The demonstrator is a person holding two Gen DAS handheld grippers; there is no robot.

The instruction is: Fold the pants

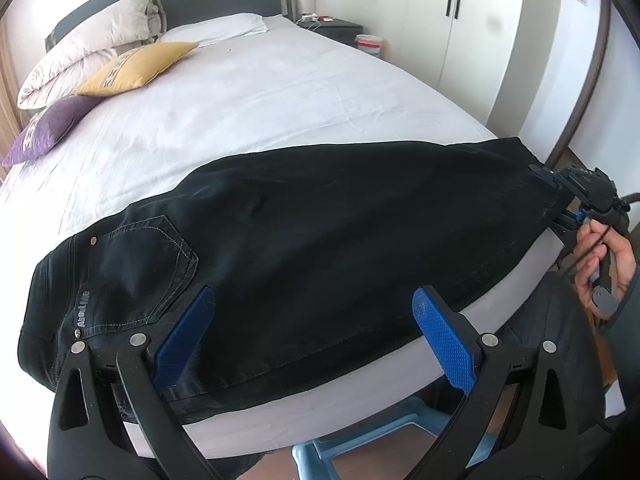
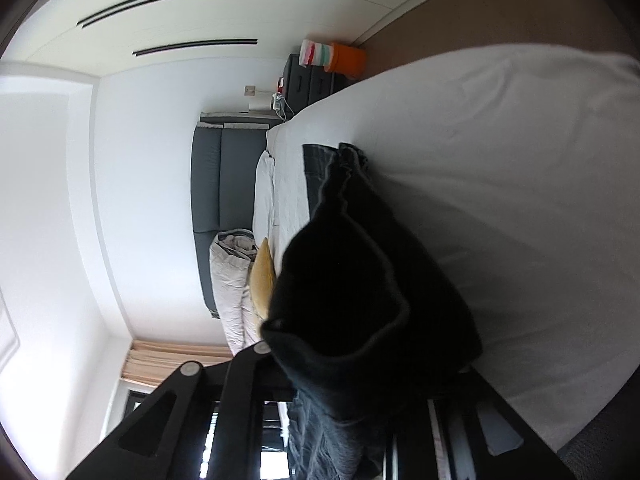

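Note:
Black pants (image 1: 320,232) lie flat across the near edge of the white bed (image 1: 280,96), with the waist and a stitched back pocket (image 1: 156,264) to the left and the leg ends to the right. My left gripper (image 1: 316,340) hovers open over the pants' near hem, its blue pads (image 1: 444,340) wide apart. At the far right my right gripper (image 1: 560,196), held by a hand (image 1: 604,264), clamps the leg ends. In the right wrist view the dark cloth (image 2: 352,288) bunches up between the jaws of my right gripper (image 2: 360,364) and hides its fingertips.
A yellow cushion (image 1: 136,66), a purple cushion (image 1: 48,132) and a folded duvet (image 1: 88,48) lie at the head of the bed. A dark nightstand (image 1: 332,26), a striped bin (image 1: 370,44) and white wardrobe doors (image 1: 440,20) stand beyond. A light blue stool (image 1: 360,444) is below the bed's edge.

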